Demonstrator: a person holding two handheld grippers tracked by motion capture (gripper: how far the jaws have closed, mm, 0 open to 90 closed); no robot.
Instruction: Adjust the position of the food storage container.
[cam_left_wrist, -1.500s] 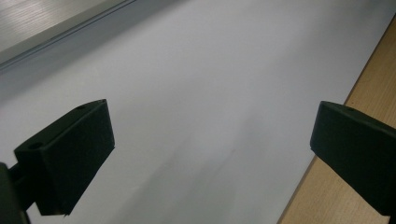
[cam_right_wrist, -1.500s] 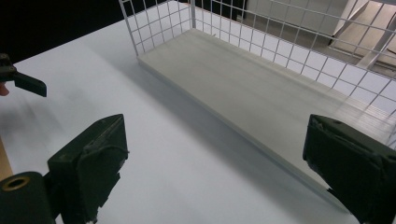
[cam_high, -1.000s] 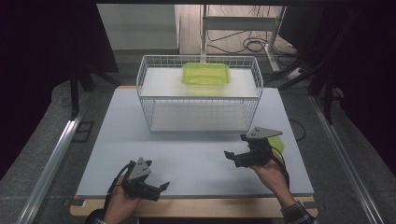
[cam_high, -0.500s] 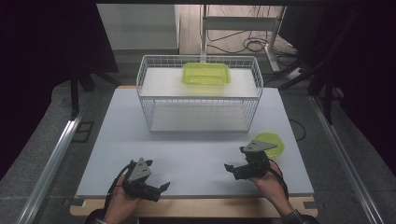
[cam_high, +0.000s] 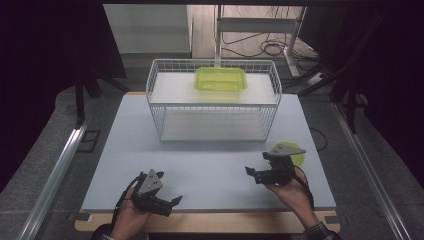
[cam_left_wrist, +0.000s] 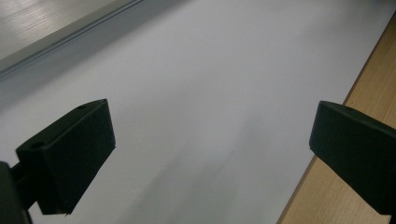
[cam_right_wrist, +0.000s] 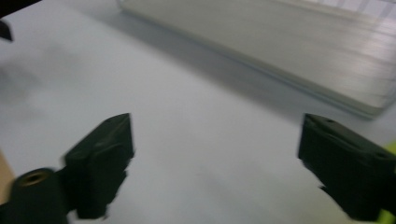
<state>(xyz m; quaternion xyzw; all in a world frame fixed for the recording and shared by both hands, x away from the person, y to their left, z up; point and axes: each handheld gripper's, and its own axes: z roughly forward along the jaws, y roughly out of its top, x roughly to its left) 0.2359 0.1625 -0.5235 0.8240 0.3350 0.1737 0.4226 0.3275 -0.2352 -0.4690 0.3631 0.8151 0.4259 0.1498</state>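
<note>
A laboratory-style recording bay: a pale grey-white tabletop (cam_high: 210, 165) on a light wooden base stands on grey carpet, flanked by aluminium floor rails (cam_high: 60, 165), dark curtains and loose black cables (cam_high: 270, 47) behind a white metal frame (cam_high: 250, 24).

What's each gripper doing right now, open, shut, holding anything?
Left gripper: open, holding nothing, low over the table.
Right gripper: open, holding nothing, beside the green lid.

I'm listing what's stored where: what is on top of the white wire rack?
A green plastic container sits on the wire rack's upper shelf, toward the back right. Whether it holds anything cannot be told. The lower shelf looks bare.
</note>
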